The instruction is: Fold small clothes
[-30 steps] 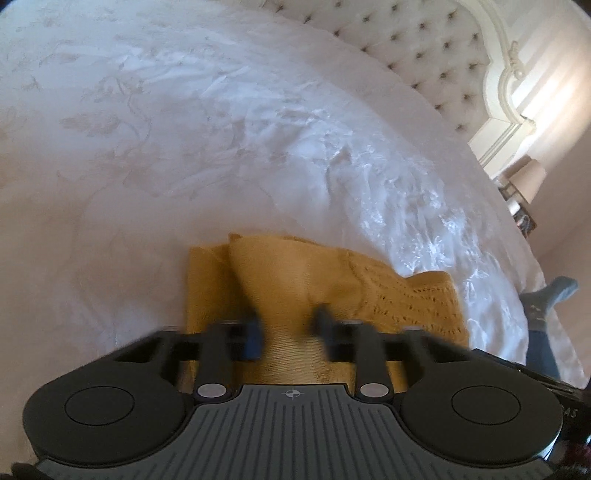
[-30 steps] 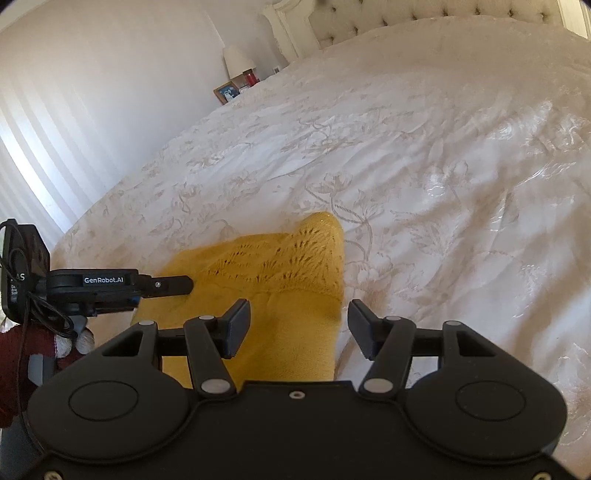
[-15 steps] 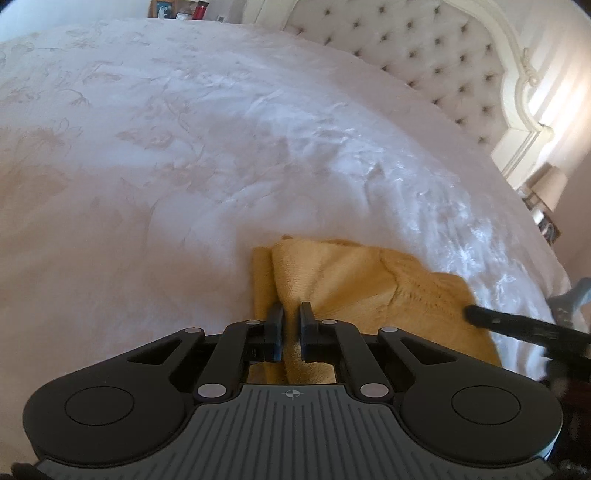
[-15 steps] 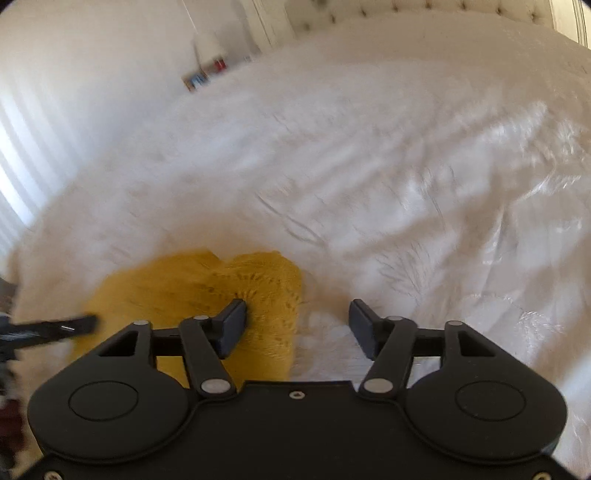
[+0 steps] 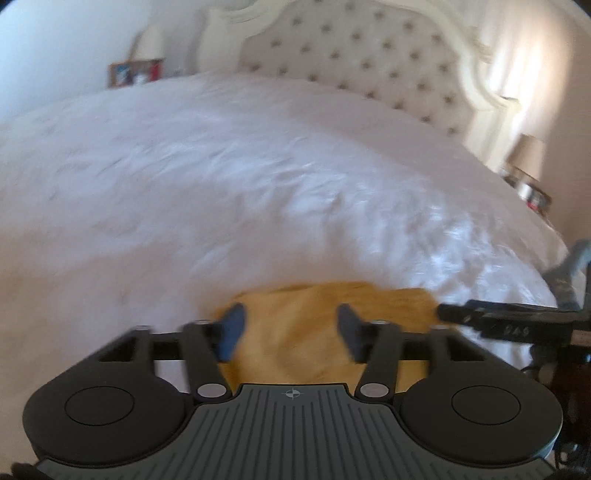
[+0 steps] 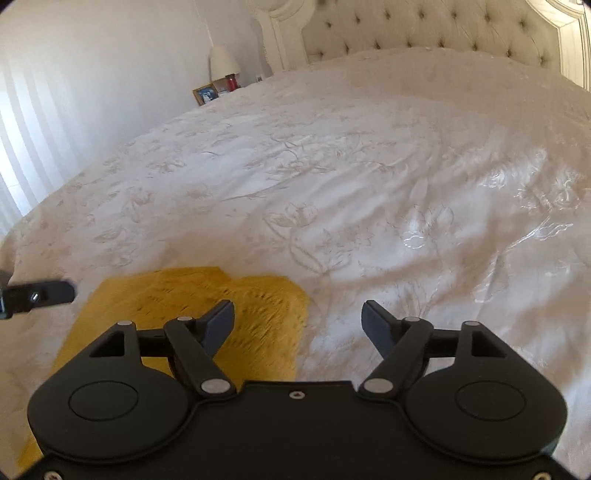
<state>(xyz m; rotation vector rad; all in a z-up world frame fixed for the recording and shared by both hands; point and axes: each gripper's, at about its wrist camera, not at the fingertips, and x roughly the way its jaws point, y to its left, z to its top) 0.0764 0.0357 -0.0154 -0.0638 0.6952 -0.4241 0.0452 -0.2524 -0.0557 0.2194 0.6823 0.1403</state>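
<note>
A small yellow knit garment (image 5: 306,332) lies folded on the white bedspread (image 5: 258,203), near its front edge. My left gripper (image 5: 290,328) is open above the garment and holds nothing. The left wrist view is blurred. In the right wrist view the garment (image 6: 255,306) lies at the lower left. My right gripper (image 6: 299,325) is open and empty, its left finger over the garment's right edge, its right finger over bare bedspread (image 6: 369,184). Each gripper's finger shows at the edge of the other's view.
A tufted cream headboard (image 6: 424,29) stands at the far end of the bed. A nightstand with a lamp (image 6: 223,61) and a picture frame (image 6: 206,94) is at the far left. Another lamp (image 5: 526,155) stands at the right.
My left gripper was shut on the garment half a second ago and has opened and let it go. Both grippers have pulled back and tilted up. The garment now lies flat.
</note>
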